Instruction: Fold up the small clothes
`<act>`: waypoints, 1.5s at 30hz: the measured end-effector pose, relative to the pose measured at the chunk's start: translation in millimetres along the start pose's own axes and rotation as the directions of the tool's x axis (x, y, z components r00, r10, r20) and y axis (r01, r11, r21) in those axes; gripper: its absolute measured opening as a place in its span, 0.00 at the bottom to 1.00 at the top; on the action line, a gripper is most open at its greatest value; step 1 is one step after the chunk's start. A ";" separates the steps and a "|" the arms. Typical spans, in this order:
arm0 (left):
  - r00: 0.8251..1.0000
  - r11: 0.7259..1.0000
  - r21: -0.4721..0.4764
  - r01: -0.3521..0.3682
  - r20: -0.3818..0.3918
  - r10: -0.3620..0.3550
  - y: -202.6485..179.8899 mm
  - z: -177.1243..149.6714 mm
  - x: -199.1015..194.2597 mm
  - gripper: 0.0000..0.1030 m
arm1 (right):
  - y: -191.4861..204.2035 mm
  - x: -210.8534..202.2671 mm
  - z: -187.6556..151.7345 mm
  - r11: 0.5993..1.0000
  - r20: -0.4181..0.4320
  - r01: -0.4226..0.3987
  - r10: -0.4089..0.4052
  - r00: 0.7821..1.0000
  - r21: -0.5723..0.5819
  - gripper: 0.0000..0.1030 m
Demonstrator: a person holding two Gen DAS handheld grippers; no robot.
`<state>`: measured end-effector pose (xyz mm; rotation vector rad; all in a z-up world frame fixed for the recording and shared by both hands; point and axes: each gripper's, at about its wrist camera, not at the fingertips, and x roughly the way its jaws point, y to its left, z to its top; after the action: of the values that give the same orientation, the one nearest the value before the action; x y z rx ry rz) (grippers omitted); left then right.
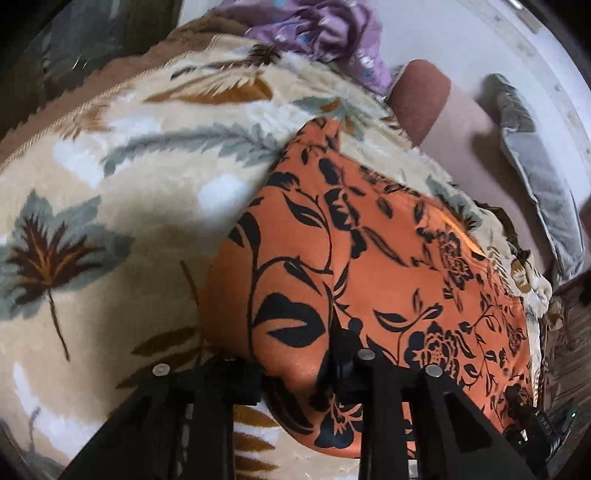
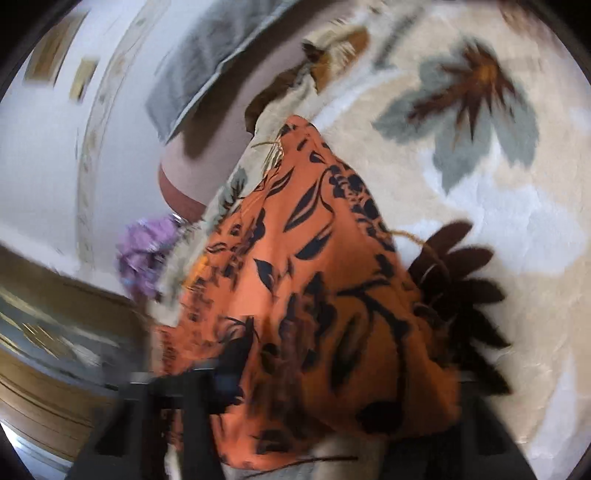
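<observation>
An orange garment (image 1: 388,258) with a black flower print lies spread on a cream blanket (image 1: 110,192) patterned with leaves. In the left wrist view, my left gripper (image 1: 295,373) stands at the garment's near edge. A bunch of the cloth is pinched between its two black fingers (image 1: 362,373). In the blurred right wrist view the same orange garment (image 2: 314,266) stretches up from the blanket (image 2: 498,229) to my right gripper (image 2: 340,387). It is gathered between the jaws and drapes over the right-hand finger, hiding it.
A crumpled purple garment (image 1: 332,33) (image 2: 147,251) lies at the blanket's far side. Beside it are a brown-and-pink bolster (image 1: 421,99) and a grey pillow (image 1: 535,166) (image 2: 207,66) against a white wall. The blanket's edge drops off at the right (image 1: 535,288).
</observation>
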<state>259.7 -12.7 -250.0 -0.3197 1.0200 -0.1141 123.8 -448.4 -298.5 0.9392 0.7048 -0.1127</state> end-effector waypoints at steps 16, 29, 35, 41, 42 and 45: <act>0.993 0.992 0.057 0.112 0.024 -0.113 10.4 -48.1 -91.8 0.23 | 1.6 -103.9 -51.6 0.999 0.104 -0.047 0.048 0.993 -0.012 0.16; 0.993 0.993 0.083 0.084 -0.094 -0.077 59.3 -86.0 -93.0 0.41 | -74.6 -124.5 -70.9 0.954 -0.038 -0.041 0.054 0.998 0.298 0.37; 0.995 0.970 0.229 -0.079 0.073 0.064 57.4 -83.3 -149.5 0.46 | -84.8 -199.6 -64.7 0.961 0.169 0.062 -0.111 0.979 0.268 0.55; 0.977 0.925 0.362 -0.115 0.209 0.040 17.2 -90.2 -173.3 0.58 | -56.2 -207.9 -62.0 0.993 0.203 -0.034 0.010 0.979 0.115 0.52; 0.979 0.922 0.372 -0.104 0.200 0.030 11.2 -92.1 -170.1 0.58 | -48.1 -201.4 -63.2 0.994 0.187 -0.050 0.032 0.982 0.093 0.51; 0.989 0.916 0.391 -0.089 0.147 0.033 -3.5 -99.4 -150.0 0.59 | -23.8 -181.6 -66.8 0.998 0.144 -0.053 0.049 0.988 0.025 0.50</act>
<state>96.9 -0.6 -174.0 0.0759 0.8445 -0.2358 -59.5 -448.6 -232.2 0.9658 0.5467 -0.1439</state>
